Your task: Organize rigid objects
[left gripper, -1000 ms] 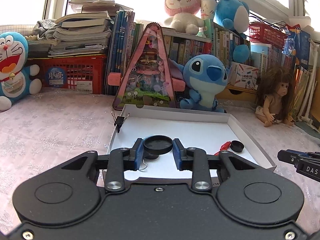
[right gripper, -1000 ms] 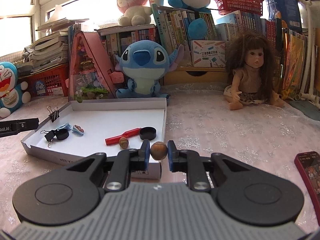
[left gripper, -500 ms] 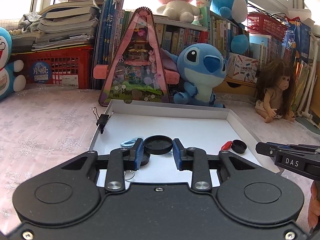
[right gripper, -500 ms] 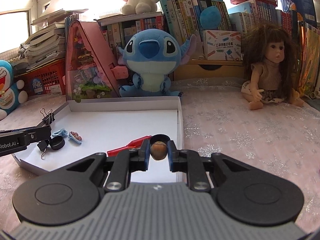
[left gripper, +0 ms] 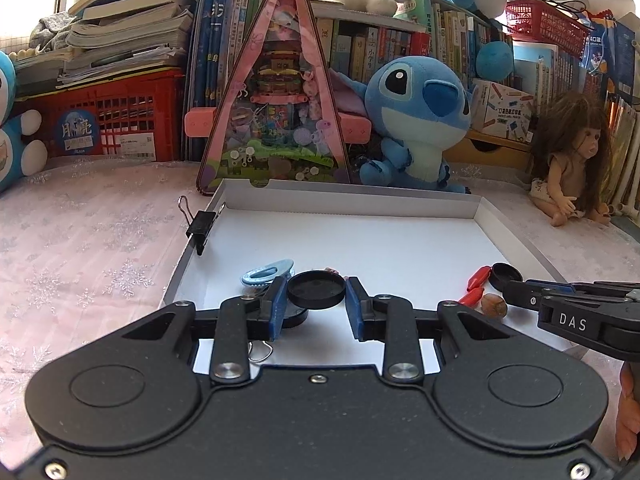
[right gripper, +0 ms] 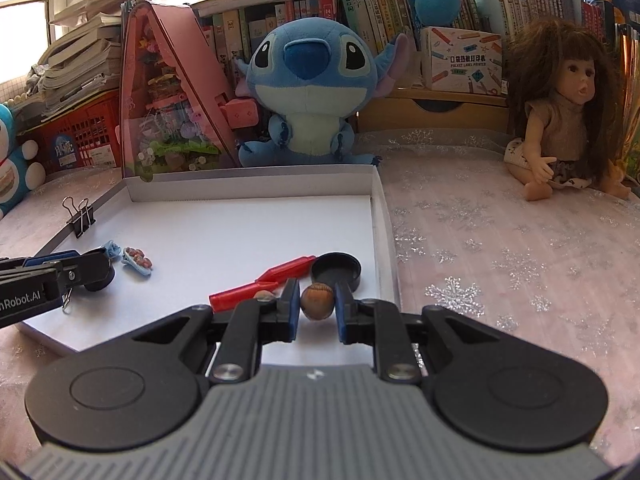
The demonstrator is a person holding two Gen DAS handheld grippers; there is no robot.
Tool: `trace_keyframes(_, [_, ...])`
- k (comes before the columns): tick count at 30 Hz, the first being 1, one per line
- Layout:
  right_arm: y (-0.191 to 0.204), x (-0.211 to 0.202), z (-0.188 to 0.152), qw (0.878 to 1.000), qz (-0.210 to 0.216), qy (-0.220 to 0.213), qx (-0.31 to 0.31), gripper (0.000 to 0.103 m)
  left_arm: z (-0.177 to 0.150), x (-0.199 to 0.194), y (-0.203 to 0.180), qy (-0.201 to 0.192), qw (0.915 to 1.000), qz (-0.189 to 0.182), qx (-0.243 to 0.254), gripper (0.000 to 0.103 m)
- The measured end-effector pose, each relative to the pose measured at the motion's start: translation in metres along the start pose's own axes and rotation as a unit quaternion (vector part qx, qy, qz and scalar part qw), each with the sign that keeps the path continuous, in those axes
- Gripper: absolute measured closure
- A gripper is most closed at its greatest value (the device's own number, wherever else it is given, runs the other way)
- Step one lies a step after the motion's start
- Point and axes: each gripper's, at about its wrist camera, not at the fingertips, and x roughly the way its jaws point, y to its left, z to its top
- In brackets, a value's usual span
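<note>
A shallow white box lid [left gripper: 352, 206] [right gripper: 248, 184] lies on the pink cloth. Over its near left part my left gripper [left gripper: 316, 298] is shut on a round black cap [left gripper: 316, 290]. Another black cap [left gripper: 294, 316] and a blue clip [left gripper: 266, 274] lie just below it. Over the lid's right part my right gripper [right gripper: 317, 304] is shut on a brown nut [right gripper: 317, 301]. Beside it lie a red clip [right gripper: 264, 282], a black cap [right gripper: 336, 270] and a second nut [left gripper: 494, 305]. A black binder clip [left gripper: 200, 226] [right gripper: 80, 216] grips the lid's left wall.
A pink triangular display case [left gripper: 276, 112] and a blue plush [left gripper: 416, 116] stand right behind the lid. A doll [right gripper: 560, 112] sits at the right. Books, a red crate [left gripper: 108, 116] and more plush toys line the back wall. A small trinket [right gripper: 137, 257] lies in the lid.
Both grippers have moved forward and down over the lid, each still holding its object. The lid and the toys behind it look larger and closer.
</note>
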Motion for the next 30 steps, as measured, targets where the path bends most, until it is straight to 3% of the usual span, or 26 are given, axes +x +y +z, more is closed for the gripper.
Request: trace_keyframes(30, [0.006, 0.014, 0.004, 0.999, -0.008, 0.01, -0.029, 0.081, -0.001, 0.02, 0.002, 0.014, 0.9998, 0.015, -0.002, 0.074])
